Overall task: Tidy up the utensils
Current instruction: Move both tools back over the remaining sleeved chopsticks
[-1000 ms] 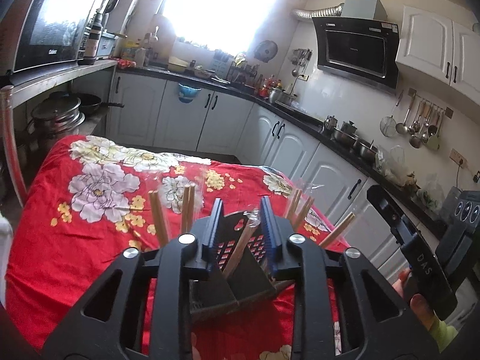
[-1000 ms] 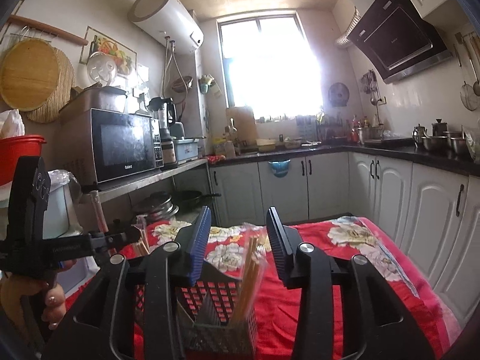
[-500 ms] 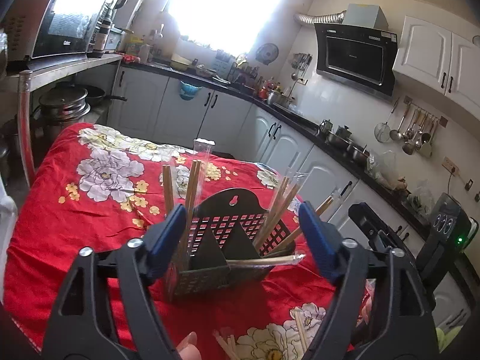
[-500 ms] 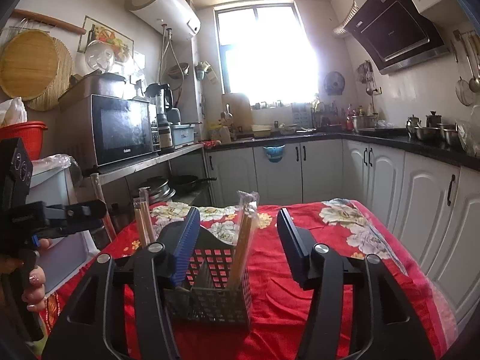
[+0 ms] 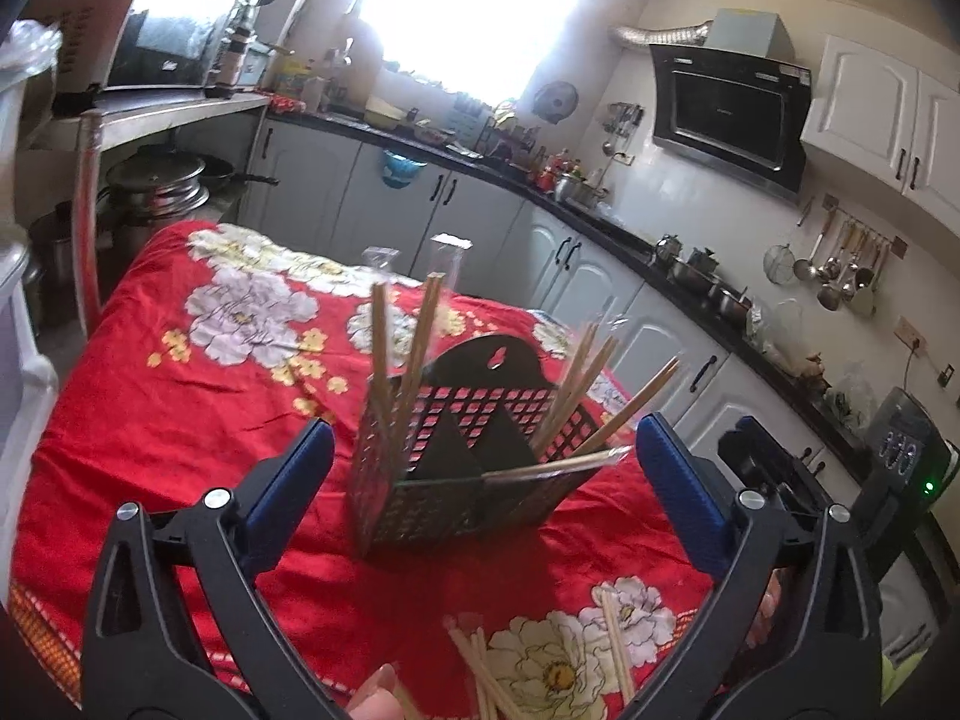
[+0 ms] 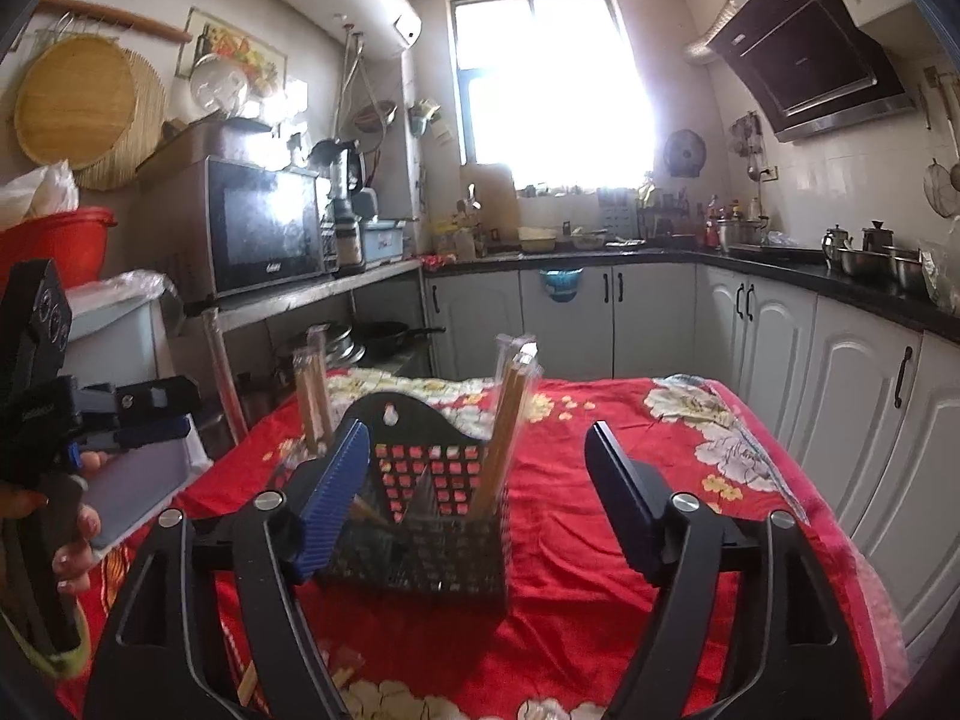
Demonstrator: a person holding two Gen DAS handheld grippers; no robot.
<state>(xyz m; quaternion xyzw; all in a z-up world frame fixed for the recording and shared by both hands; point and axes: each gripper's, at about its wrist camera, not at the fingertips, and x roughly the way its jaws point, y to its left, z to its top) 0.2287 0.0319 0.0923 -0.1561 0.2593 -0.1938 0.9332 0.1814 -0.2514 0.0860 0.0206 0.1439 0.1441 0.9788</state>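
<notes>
Tongs first: my left tongs (image 5: 485,477) fill the lower part of the left wrist view, released, blue pads spread wide with nothing between them. My right tongs (image 6: 477,492) fill the lower part of the right wrist view, likewise released and gripping nothing; the left blue pad overlaps the near left corner of the holder in the picture, but I cannot tell whether it touches.

Loose chopsticks (image 5: 489,675) lie at the bottom centre of the left wrist view, on the red floral cloth (image 5: 180,396) that covers the counter, nearer to me than the holder.

Centre of both views: the black perforated utensil holder (image 5: 462,468) stands upright on the cloth. Wrapped chopstick bundles (image 5: 399,348) stand tilted in its left compartment, and more chopsticks (image 5: 591,402) lean outward from its right side. One wrapped pair (image 5: 540,468) lies roughly level across the front rim. In the right wrist view, a wrapped bundle (image 6: 510,414) rises from the holder's right half.

Far background: white cabinets (image 6: 654,318) beneath a dark worktop, a microwave (image 6: 264,228) at middle left, a bright window (image 6: 546,78) at upper centre.
</notes>
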